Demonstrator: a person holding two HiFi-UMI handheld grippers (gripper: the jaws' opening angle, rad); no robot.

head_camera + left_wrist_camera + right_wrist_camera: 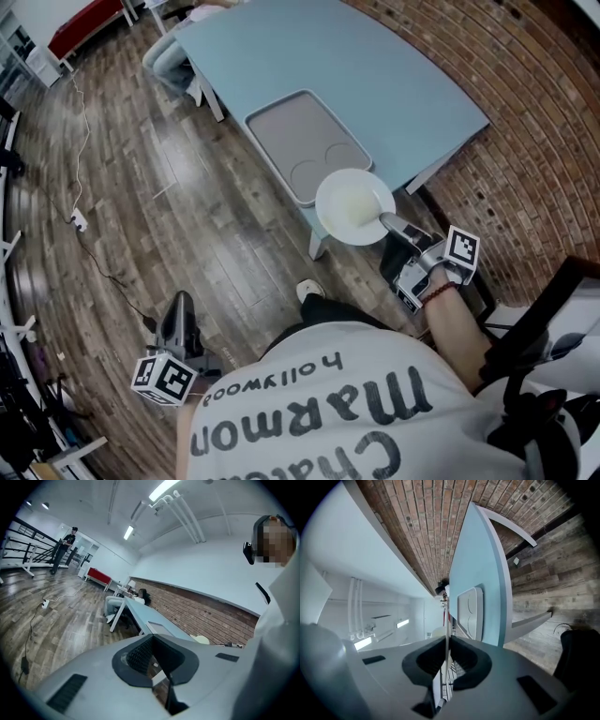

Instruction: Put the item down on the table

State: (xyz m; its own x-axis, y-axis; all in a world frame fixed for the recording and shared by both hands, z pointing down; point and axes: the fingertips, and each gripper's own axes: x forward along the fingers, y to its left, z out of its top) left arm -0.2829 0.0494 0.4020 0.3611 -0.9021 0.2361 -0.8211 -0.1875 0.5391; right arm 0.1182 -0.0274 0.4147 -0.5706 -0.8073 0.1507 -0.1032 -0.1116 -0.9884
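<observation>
A white round plate (354, 206) hangs over the near edge of the light-blue table (375, 75), just in front of a grey tray (300, 131) that lies on it. My right gripper (388, 223) is shut on the plate's near rim. In the right gripper view the plate (447, 620) shows edge-on as a thin white line pinched between the jaws, with the table (480, 569) and tray (471, 609) beyond. My left gripper (178, 307) hangs low at the lower left over the floor, shut and holding nothing (158, 662).
A brick wall (525, 141) runs along the table's right side. Chairs (173, 66) stand at the table's far end. A cable and power strip (79, 220) lie on the wooden floor to the left. A person (63, 550) stands far off.
</observation>
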